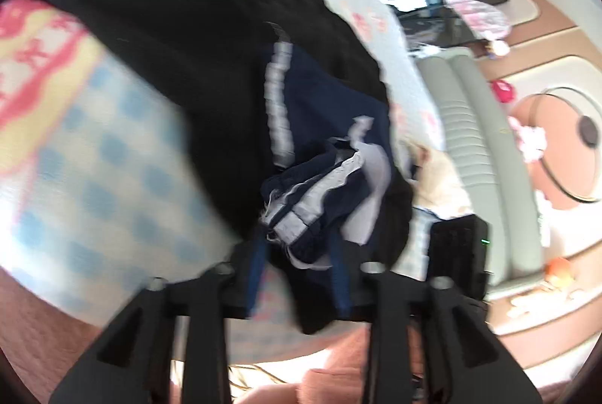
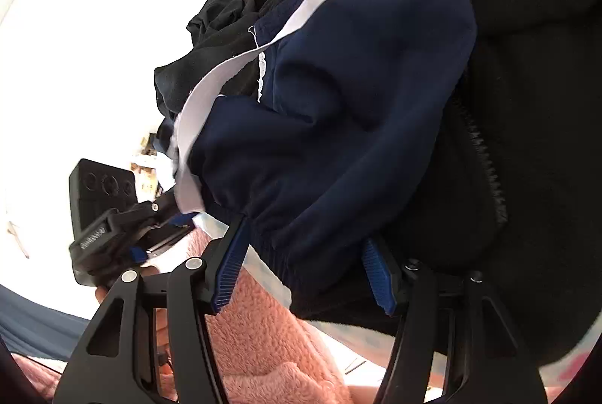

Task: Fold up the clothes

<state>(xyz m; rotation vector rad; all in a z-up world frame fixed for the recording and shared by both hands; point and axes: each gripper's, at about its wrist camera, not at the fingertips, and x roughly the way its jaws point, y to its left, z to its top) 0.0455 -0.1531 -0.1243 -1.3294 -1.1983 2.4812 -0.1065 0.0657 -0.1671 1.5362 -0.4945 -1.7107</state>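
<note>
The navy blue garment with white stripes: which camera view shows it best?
The right wrist view. There the navy blue garment with white stripes fills the frame, sharp, with its gathered elastic edge and one white stripe clear. The left wrist view shows the same garment smaller, bunched and blurred, lying on black clothing.

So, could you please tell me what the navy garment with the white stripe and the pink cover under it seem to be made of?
The navy garment looks like a smooth, thin woven synthetic, with a soft sheen, rounded folds and a gathered elastic hem; the white stripe looks like flat sewn-on tape. The pink cover looks like matte plush fleece with a nubbly pile. The fibre itself cannot be told.
</note>
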